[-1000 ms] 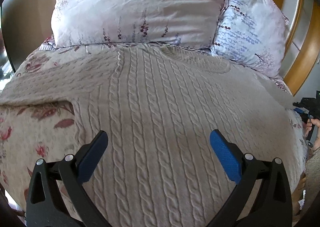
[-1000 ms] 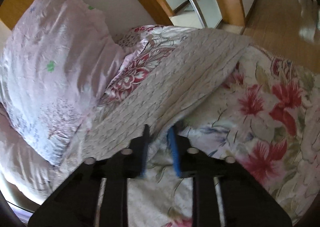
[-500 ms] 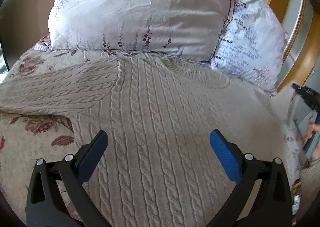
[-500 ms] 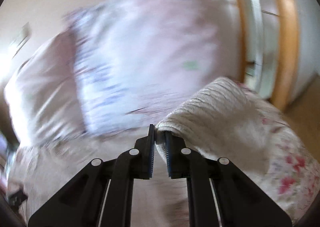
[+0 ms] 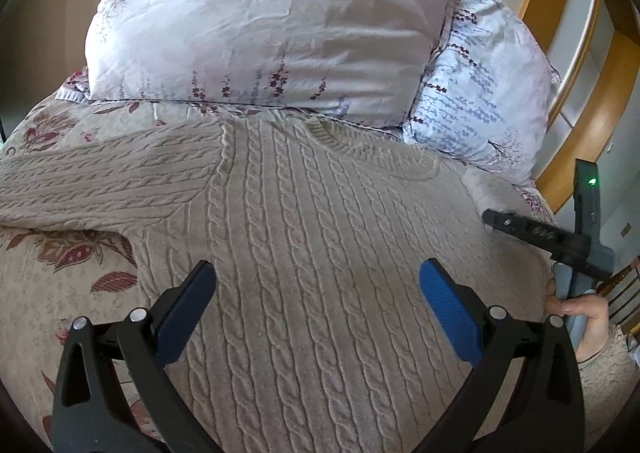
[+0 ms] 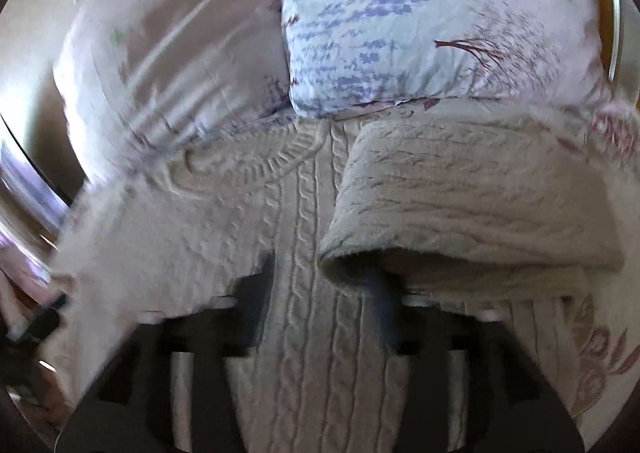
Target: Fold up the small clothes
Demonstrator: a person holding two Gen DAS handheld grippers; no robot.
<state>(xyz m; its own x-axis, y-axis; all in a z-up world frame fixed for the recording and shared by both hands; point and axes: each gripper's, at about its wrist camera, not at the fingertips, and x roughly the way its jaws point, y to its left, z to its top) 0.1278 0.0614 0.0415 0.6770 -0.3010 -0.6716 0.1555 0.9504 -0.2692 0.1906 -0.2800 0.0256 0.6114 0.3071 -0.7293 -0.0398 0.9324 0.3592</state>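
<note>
On the bed [image 5: 60,285], sweater [image 5: 304,253] lies below both seemingly spread grippers' fingers [image 5: 448,309].

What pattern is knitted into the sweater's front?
Vertical cable-knit ropes on the beige knitted sweater, clearest in the left wrist view.

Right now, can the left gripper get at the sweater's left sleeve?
Probably yes. The left gripper hangs open over the sweater, and the left sleeve lies flat on the bedspread with nothing on it or between them.
</note>
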